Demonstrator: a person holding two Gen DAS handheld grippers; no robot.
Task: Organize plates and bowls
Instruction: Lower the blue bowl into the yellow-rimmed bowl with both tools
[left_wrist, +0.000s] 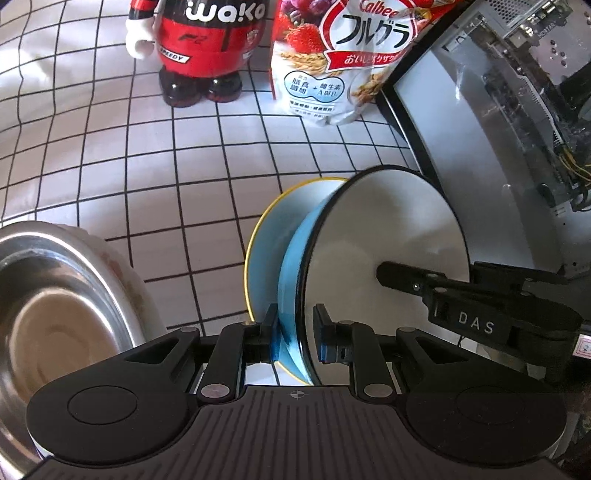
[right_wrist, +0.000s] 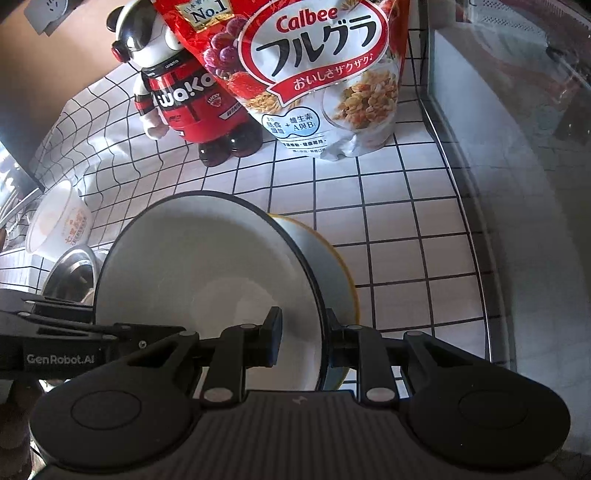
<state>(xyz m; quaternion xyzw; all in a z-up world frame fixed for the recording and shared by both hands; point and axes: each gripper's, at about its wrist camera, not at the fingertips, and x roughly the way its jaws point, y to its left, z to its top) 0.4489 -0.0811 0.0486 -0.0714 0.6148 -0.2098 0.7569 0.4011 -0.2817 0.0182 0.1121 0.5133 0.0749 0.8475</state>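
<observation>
Here, both grippers straddle opposite rims of the tilted blue bowl (left_wrist: 295, 266), jaws spread: left gripper (left_wrist: 295, 332), right gripper (right_wrist: 303, 339); yellow-rimmed bowl (left_wrist: 266, 236) nests behind.

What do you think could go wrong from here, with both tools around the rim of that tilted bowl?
1. The black-rimmed bowl stands nearly on edge; the left tool and right tool straddle its rim with gaps, so it might slip.
2. It leans against the yellow-rimmed bowl, which could get knocked.
3. The cereal bag and glass panel stand close; swinging could hit them.
</observation>
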